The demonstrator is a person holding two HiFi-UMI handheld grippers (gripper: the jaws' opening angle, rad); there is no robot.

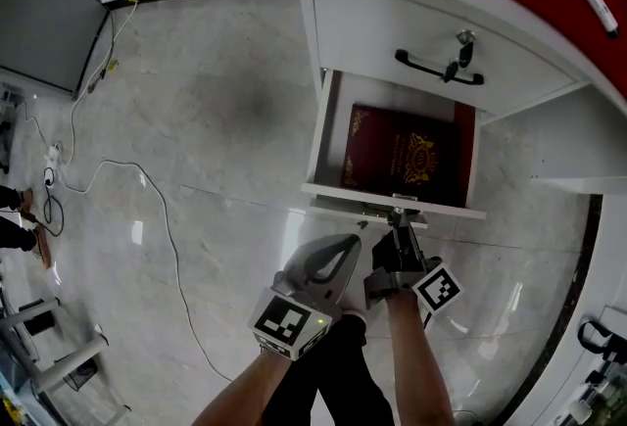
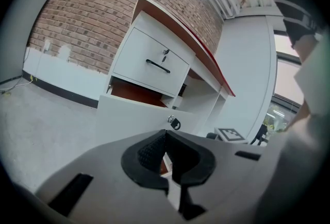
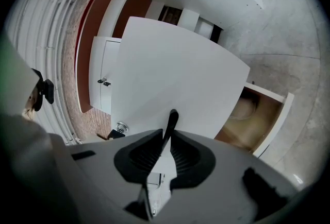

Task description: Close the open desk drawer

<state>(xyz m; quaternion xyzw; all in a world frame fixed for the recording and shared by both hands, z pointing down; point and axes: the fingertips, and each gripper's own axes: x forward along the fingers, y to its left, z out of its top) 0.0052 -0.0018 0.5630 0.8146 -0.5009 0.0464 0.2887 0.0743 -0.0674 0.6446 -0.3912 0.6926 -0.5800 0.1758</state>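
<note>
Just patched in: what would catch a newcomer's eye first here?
The open drawer in the desk's lower slot, with a dark red book lying in it. At its front, the right hand-held gripper is clamped on the black handle; the left hand-held gripper sits shut and empty beside it.

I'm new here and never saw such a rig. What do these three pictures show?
No robot here: a person holds a two-jaw gripper in each hand. One picture comes from a head camera looking down; the other two come from cameras riding on the grippers. The lower drawer stands open with a dark red book inside; the upper drawer is shut. The right gripper clamps the open drawer's black handle. The left gripper is shut and empty.
</note>
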